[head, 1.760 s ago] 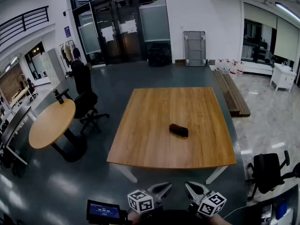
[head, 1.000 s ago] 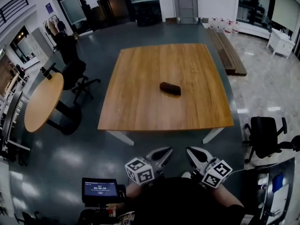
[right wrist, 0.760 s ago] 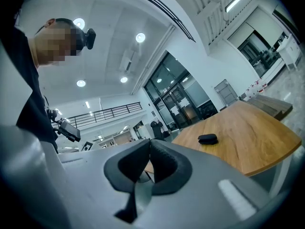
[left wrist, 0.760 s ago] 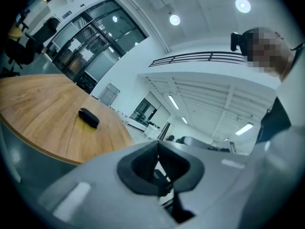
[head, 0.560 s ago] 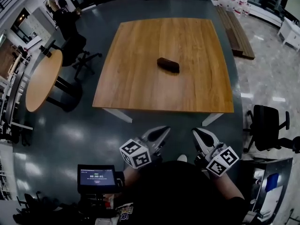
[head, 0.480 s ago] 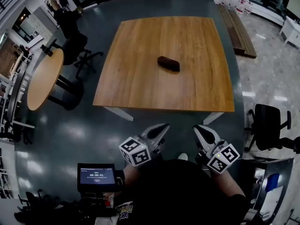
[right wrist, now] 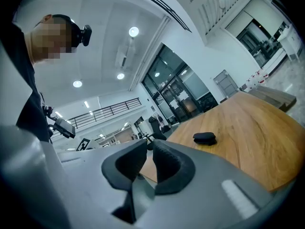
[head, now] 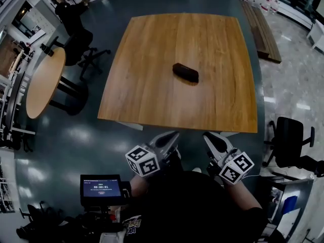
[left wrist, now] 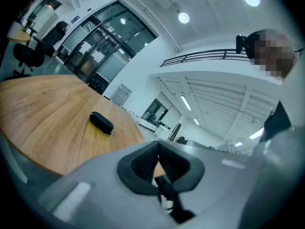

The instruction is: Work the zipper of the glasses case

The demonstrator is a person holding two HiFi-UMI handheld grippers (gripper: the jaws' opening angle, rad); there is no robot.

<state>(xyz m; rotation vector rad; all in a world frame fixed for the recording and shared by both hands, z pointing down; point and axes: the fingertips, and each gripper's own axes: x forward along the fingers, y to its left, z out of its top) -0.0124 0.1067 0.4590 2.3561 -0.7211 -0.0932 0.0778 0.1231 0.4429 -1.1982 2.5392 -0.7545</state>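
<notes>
The case lies on the wooden table, a little right of its middle and slightly askew. It looks closed, though the zipper is too small to make out. Both grippers hang just off the table's near edge, side by side, well apart from the case and pointing toward it. The left gripper has its jaws pressed together with nothing between them. The right gripper has just been opening. A narrow gap shows between its pads, and that gap is empty. Left of the table stands a round table, with a person seated at its far side. A chair sits on the floor at near right, and a small lit screen shows at near left.
</notes>
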